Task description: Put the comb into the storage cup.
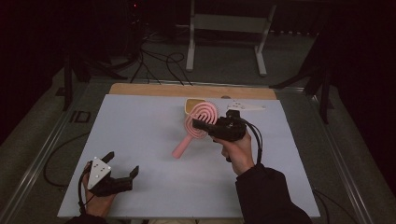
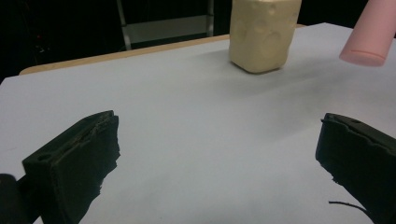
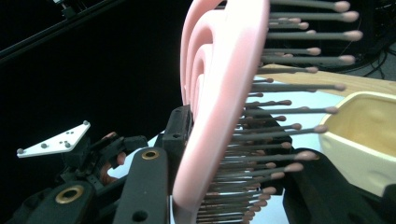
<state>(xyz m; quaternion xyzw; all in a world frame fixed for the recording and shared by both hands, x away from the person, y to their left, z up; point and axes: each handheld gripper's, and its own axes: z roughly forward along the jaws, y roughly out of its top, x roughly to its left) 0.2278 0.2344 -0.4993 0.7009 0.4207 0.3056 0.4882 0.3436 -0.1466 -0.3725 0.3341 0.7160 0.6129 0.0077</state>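
My right hand-held gripper (image 1: 200, 125) clamped on pink hairbrush (image 1: 196, 126) head, beside cream cup (image 1: 189, 105). Left hand-held gripper (image 1: 122, 169) wide open, empty, low over worktop (image 1: 140, 130).

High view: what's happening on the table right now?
A person holds a gripper in each hand over a white table. The right gripper is shut on the head of a pink hairbrush, whose handle points down toward the table. A cream container stands just behind the hairbrush. The left gripper sits at the near left corner, its jaws open and holding nothing.
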